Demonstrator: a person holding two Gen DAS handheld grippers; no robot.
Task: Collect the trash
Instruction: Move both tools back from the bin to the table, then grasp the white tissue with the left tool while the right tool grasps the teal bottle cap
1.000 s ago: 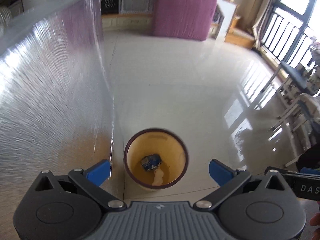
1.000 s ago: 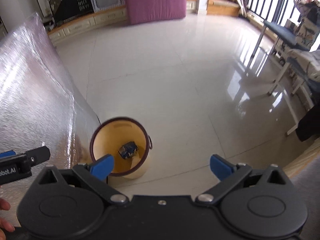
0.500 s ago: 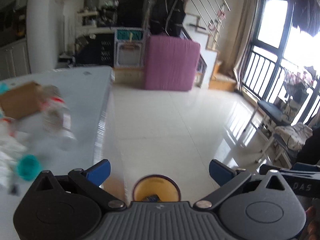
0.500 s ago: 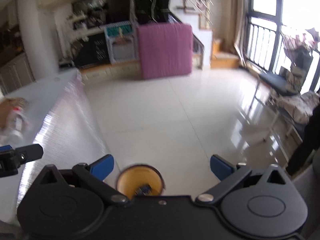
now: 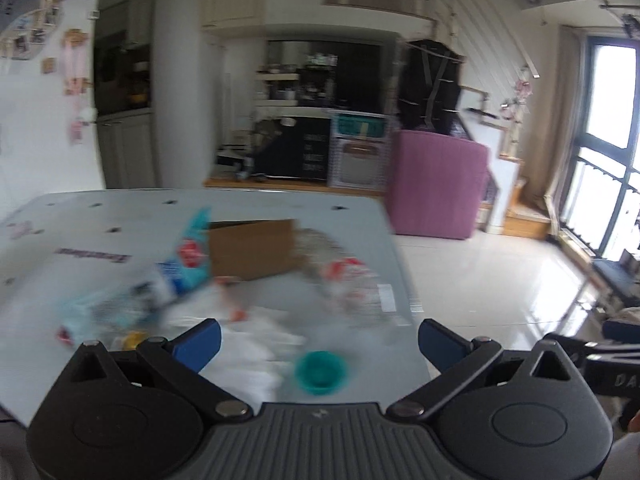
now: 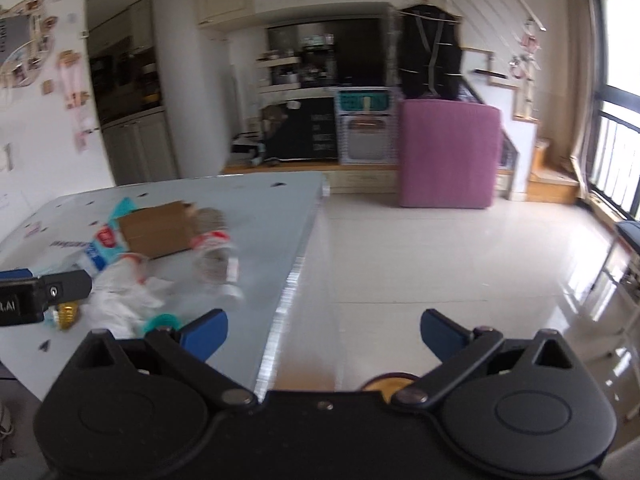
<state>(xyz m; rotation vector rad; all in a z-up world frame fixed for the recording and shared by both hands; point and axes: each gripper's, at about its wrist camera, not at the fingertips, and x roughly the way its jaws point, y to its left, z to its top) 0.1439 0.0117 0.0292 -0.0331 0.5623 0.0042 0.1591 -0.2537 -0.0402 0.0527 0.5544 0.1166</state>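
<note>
Teal cap (image 5: pixel 320 372) sits near the bench (image 5: pixel 280 208) edge among heaped trash, so the wide-open, empty left gripper (image 5: pixel 320 338) risks knocking it floorward; the right gripper (image 6: pixel 324 332) gapes empty too.

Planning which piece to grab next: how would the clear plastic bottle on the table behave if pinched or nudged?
The bottle looks empty, so it is probably light. It lies on its side near the cardboard, so a nudge may roll it. Its thin clear wall would likely buckle under a firm pinch. Blur hides finer detail.
</note>
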